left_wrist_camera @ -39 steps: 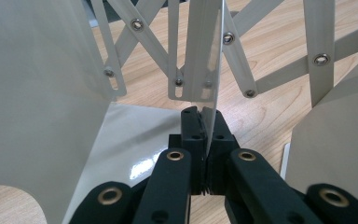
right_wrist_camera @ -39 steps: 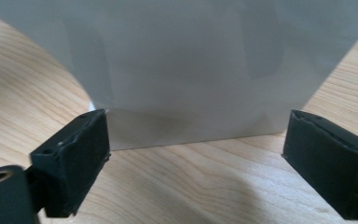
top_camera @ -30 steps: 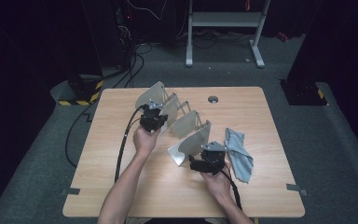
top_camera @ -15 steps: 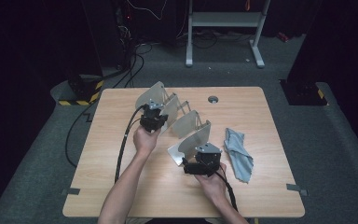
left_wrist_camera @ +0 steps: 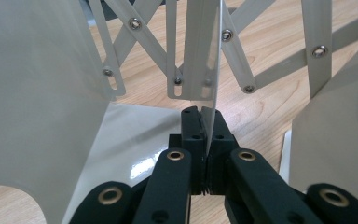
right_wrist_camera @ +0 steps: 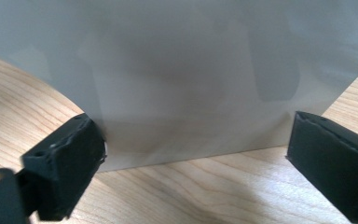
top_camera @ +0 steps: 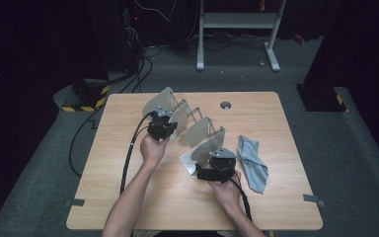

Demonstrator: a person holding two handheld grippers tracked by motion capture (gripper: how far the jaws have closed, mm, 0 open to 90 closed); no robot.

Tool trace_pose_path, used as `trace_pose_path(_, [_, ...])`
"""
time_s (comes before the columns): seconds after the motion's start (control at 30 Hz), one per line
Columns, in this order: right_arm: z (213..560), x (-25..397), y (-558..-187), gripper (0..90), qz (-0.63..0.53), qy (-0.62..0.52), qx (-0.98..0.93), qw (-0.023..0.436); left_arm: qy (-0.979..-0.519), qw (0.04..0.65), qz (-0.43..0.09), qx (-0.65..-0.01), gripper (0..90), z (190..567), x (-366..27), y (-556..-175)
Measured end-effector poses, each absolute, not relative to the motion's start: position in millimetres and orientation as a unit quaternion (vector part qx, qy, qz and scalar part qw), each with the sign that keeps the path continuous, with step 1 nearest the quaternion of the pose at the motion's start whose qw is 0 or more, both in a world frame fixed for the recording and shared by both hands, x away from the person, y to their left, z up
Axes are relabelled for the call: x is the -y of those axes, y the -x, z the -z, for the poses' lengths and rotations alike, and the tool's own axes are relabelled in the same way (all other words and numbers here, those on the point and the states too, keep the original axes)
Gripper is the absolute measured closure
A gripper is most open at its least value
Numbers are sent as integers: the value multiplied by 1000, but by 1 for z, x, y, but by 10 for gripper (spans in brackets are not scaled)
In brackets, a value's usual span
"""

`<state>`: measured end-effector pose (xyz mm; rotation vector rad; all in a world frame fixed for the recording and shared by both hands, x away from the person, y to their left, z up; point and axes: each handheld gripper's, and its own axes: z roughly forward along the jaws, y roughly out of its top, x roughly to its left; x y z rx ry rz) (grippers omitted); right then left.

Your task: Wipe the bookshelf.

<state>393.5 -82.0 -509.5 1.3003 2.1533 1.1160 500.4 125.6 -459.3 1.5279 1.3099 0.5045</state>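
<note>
Holding the pale grey expanding file rack of flat plastic dividers on riveted scissor links point(top_camera: 190, 126) steady is my left gripper's point(top_camera: 162, 129) job right now: in the left gripper view its jaws are pinched together on the thin edge of one upright divider point(left_wrist_camera: 212, 70), with the crossed links spreading behind it. I judge this grip anchors the far end so the rack can be stretched or squeezed from the other end. The rack stands on the light wooden table point(top_camera: 128, 197), running diagonally from the back left toward the middle, and a crumpled blue-grey cloth point(top_camera: 252, 163) lies just beside its near end.

My right gripper point(top_camera: 216, 167) sits at that near end, facing the last grey panel point(right_wrist_camera: 177, 70). Its jaws stand wide apart, one at either side of the panel's lower edge, gripping nothing yet; I take that as lining up to take hold of this plate.

Compared with a second ago, the right gripper has moved leftward, away from the cloth and closer in on the end panel. The left gripper and the rack look unchanged in position.
</note>
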Motion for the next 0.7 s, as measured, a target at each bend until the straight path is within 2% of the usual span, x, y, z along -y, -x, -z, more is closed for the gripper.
trace_pose_path(0.7, [503, 107, -406, 342, -403, -445, -784, 157, -630, 505, -215, -549, 889, 460, -131, -492])
